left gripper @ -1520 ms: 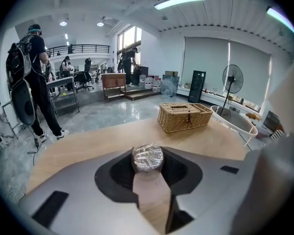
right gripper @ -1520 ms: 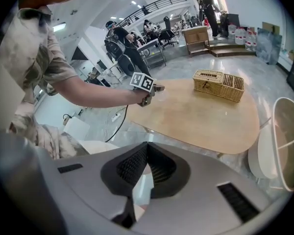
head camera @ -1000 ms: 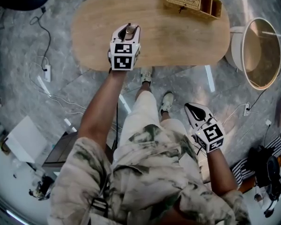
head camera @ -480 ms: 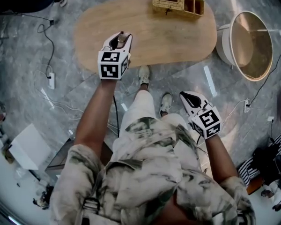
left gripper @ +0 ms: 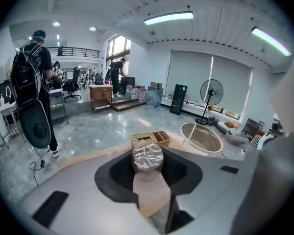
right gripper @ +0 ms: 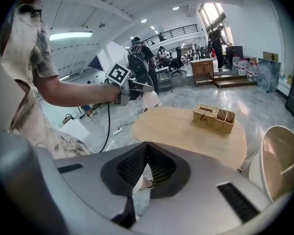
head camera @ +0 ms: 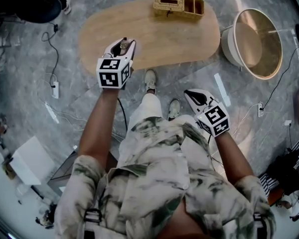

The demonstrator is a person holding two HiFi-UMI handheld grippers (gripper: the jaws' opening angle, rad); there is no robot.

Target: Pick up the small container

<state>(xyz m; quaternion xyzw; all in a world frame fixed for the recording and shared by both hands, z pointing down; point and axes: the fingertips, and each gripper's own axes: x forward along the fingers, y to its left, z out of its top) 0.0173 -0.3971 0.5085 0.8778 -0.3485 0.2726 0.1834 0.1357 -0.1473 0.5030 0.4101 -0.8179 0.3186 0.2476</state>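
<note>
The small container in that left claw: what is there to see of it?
The small container is a little rounded pot with a clear, glossy top that looks like plastic. Pale crinkled contents show through it, and a tan strip runs down below it. The jaws of the left gripper are closed on its sides and hold it in the air over the near edge of the wooden table. Nothing else touches it.

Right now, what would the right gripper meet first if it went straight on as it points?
Probably the bare top of the wooden table, left of the wicker basket; nothing stands between it and the right gripper, though depth is unclear.
</note>
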